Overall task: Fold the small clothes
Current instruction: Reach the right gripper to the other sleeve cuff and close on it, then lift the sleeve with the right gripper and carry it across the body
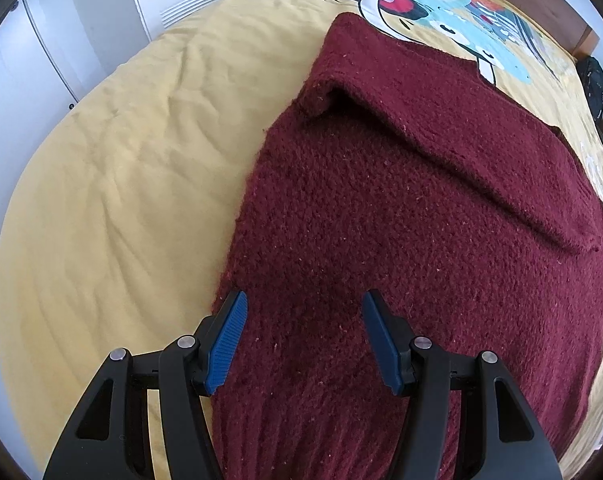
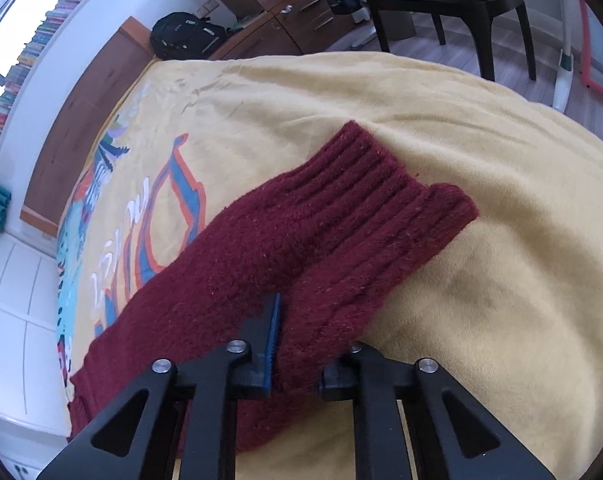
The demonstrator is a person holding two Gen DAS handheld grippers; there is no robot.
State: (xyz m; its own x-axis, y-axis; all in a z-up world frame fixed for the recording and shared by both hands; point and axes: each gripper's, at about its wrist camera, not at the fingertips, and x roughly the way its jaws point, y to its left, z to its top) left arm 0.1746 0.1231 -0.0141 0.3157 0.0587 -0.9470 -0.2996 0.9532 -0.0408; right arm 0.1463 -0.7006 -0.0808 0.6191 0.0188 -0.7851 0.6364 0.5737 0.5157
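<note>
A dark red sweater lies on the yellow bedspread, one sleeve already folded across its body. The other sleeve is still out, its long axis running from near left to far right, ribbed cuff pointing far right. The right tongs are clamped on that sleeve. The left tongs stand apart over the sweater's near edge, gripping nothing.

right pad hidden under sweater
</note>
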